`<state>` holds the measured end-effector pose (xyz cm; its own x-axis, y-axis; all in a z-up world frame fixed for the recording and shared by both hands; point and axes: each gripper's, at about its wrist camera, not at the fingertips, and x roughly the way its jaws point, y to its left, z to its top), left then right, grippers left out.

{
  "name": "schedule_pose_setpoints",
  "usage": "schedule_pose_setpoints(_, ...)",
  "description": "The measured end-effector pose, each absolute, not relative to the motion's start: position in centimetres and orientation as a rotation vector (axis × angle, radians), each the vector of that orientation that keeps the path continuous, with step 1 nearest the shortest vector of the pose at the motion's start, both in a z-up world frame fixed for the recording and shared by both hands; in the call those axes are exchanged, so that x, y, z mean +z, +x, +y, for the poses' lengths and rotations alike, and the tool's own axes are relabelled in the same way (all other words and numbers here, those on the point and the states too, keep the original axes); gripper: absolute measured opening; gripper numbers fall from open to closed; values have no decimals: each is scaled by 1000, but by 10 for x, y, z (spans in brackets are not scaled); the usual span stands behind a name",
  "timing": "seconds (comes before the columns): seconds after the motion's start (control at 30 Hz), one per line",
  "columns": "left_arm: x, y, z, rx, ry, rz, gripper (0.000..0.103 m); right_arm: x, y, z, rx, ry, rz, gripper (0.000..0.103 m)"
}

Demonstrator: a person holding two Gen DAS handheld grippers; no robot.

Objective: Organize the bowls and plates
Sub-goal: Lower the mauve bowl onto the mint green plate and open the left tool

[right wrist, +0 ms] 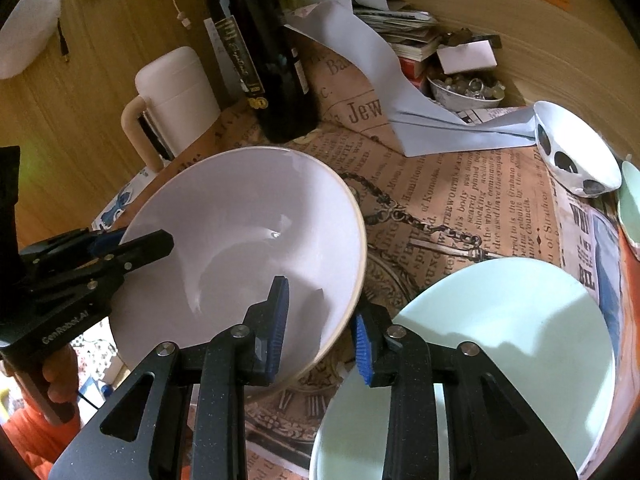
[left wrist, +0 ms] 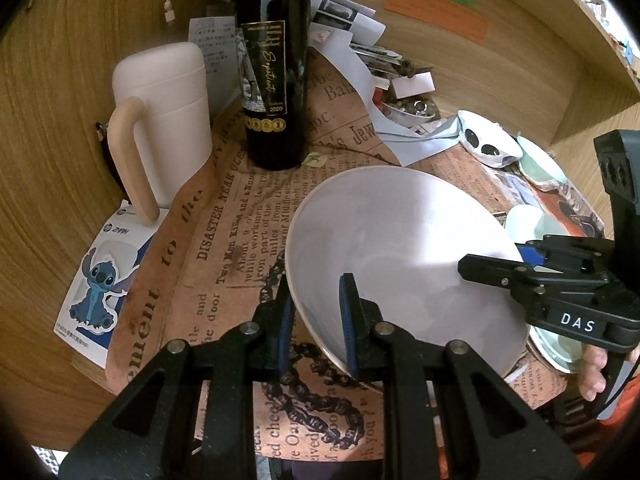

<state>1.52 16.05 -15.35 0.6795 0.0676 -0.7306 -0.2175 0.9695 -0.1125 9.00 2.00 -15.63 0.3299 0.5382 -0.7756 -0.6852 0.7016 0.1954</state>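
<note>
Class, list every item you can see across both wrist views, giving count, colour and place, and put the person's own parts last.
Large bowl: one, white, centre of the newspaper-print mat, both grippers at its rim.
Plate: one, pale green, right of the bowl.
Spotted bowl: one, white with black spots, far right, tipped on its side.
Wine bottle: one, dark, upright behind the bowl.
Mug: one, white with beige handle, left of the bottle.
Sticker card: one, blue cartoon figure, left mat edge.
Paper stack: several, mixed, back of the desk.
Small bowl: one, patterned, filled with trinkets, back right.
Left hand-held gripper: one, black with blue pads, straddling the near rim.
Right hand-held gripper: one, same colours, straddling the opposite rim.
</note>
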Motion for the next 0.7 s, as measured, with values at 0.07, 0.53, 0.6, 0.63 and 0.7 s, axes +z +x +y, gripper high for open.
schedule_pose_setpoints(0.07,-154,16,161,162,-194,815,23,-156,91,20,809,-173,938,29)
schedule_pose_setpoints(0.53,-83,12,135,178,-138,608,67,-80,90,-61,688,-51,663,56)
schedule_pose_setpoints(0.6,-71,16,125,162,-127,584,73,-70,93,-76,662,-37,628,56)
schedule_pose_setpoints(0.63,-67,19,120,156,-126,577,76,-67,96,-81,651,-32,616,57)
schedule_pose_setpoints(0.7,-57,26,110,138,-115,554,83,-58,100,-96,620,-20,583,61)
